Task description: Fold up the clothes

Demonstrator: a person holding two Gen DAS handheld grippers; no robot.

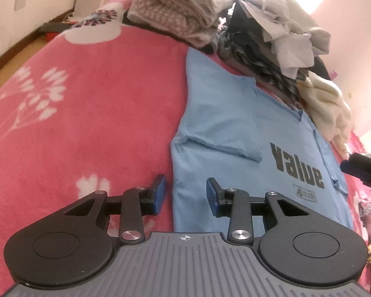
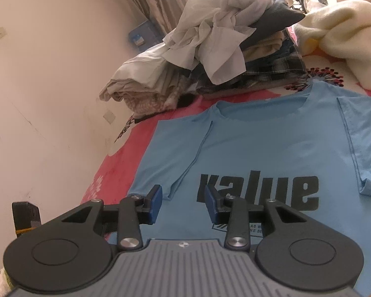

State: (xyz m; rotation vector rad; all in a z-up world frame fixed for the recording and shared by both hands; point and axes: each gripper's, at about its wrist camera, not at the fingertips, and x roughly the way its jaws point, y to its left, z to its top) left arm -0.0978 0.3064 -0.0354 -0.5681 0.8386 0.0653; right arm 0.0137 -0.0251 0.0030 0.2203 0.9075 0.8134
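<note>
Two grippers hang over a pink fleece bedspread with white flower prints [image 1: 91, 113], the biggest thing in both views, which covers the whole bed. On it, face up and spread flat, lies a light blue cotton T-shirt printed with black block letters [image 2: 272, 148]; both short sleeves are turned inward over the chest, and the round neckline points toward the far end of the bed. Just beyond the collar rises a heap of unfolded clothes [image 2: 210, 47], crumpled pale grey fabric on top of dark plaid and beige pieces, its edge touching or nearly touching the shirt's shoulder line. Beside that heap sits a rumpled cream fleece garment [image 2: 338, 39], close to the shirt's shoulder.

The left gripper [image 1: 186, 195], black with blue pads, is spread wide with nothing between its fingers; it straddles the shirt's long side edge, one pad over the pink bedspread and the other over blue cloth. Whether the pads touch the fabric cannot be told. The right gripper [image 2: 183, 204] is likewise wide apart and empty, poised above the shirt near the tip of a folded-in sleeve and the first printed letter. Its dark tip also shows at the right border of the left wrist view, beyond the shirt's far edge.
</note>
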